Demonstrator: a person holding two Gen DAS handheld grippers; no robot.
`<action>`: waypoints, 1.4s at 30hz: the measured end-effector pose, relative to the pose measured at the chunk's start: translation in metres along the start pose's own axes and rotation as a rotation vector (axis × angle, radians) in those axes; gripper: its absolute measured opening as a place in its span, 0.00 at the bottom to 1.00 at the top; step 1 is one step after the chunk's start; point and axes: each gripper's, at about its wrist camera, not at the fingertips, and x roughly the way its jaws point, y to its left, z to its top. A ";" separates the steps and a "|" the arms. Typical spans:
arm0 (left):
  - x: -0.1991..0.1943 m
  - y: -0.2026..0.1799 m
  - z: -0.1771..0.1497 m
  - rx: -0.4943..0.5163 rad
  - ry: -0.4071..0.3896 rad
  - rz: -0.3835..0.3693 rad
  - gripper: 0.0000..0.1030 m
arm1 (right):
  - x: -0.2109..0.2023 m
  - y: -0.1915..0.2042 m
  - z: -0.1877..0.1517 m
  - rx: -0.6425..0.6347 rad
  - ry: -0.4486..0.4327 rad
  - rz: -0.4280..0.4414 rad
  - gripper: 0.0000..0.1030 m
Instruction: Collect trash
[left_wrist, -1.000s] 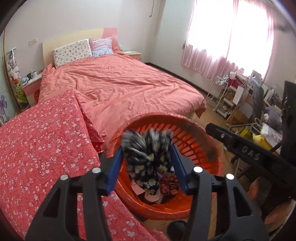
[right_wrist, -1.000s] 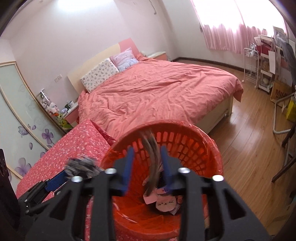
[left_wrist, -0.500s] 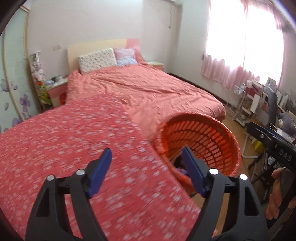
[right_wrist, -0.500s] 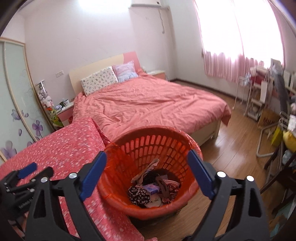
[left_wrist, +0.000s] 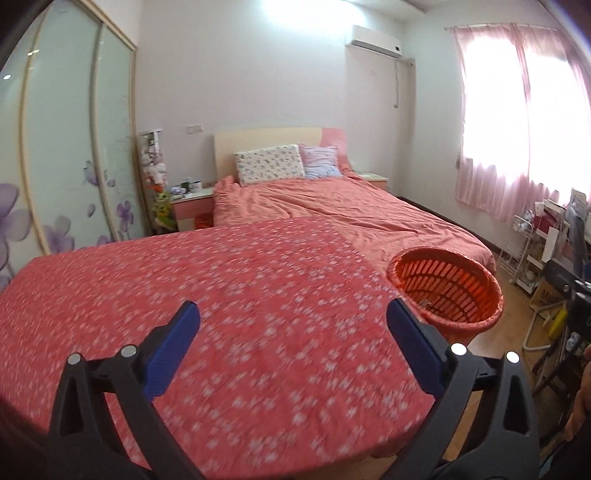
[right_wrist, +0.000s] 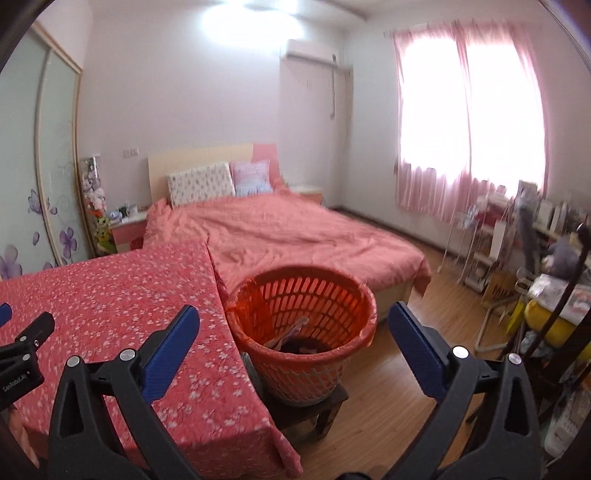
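An orange slatted basket stands on a low dark stool beside the table with the red floral cloth. Trash, paper and dark fabric, lies in its bottom. My right gripper hangs in front of the basket, jaws opening wide, nothing between them. My left gripper is over the red floral cloth, jaws also opening and empty. From there the basket sits off to the right. Part of the left gripper's body shows at the left edge of the right wrist view.
A big bed with a pink cover fills the room behind the basket. Sliding wardrobe doors line the left wall. Cluttered racks and a desk crowd the right side. Wooden floor lies right of the basket. A hand shows at the right edge.
Both grippers opened and let their pieces of trash fall into the basket. Both then drew back from it, the left one swinging out over the table.
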 end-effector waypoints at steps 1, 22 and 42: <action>-0.006 0.003 -0.005 -0.007 -0.001 0.016 0.96 | -0.007 0.003 -0.003 -0.004 -0.018 -0.015 0.98; -0.055 0.025 -0.047 -0.070 0.021 0.157 0.96 | -0.038 0.030 -0.039 0.010 0.138 -0.100 0.98; -0.060 0.015 -0.043 -0.069 0.014 0.158 0.96 | -0.044 0.028 -0.042 0.034 0.148 -0.091 0.98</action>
